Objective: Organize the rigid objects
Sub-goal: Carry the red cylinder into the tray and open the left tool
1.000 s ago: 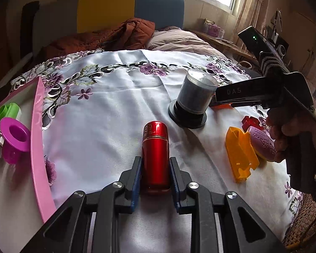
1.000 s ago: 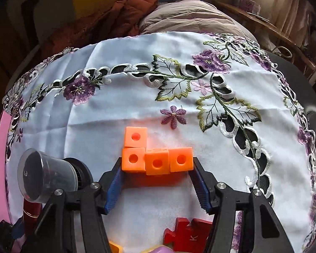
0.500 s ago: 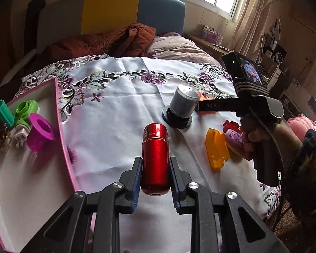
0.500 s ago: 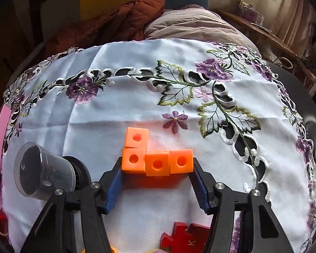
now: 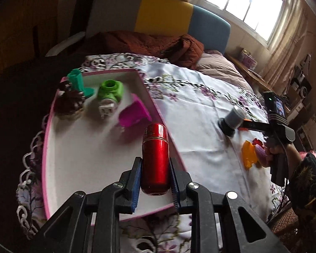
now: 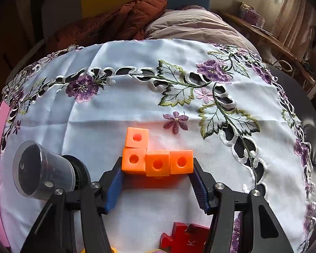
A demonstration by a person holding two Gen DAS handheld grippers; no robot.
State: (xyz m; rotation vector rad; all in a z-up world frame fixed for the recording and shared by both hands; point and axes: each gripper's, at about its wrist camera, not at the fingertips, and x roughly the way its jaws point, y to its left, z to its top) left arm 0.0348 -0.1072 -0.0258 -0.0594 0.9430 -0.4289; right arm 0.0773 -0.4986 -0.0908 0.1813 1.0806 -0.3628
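My left claw [image 5: 154, 180] grips red flask [image 5: 155, 158] mid-body, slick metal; right claw [image 6: 158, 181] clamps stiff orange blocks [image 6: 157, 158] endwise.

Left claw [image 5: 155, 169] gripping red flask [image 5: 155, 158], above pink tray [image 5: 73, 160]

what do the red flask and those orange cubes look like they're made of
The red flask, gripped by the left gripper, looks like metal with a glossy lacquered finish: bright streaks run along its body. The orange cubes, between the right gripper's fingers, look like matte moulded plastic: even colour, soft edges, round sockets.
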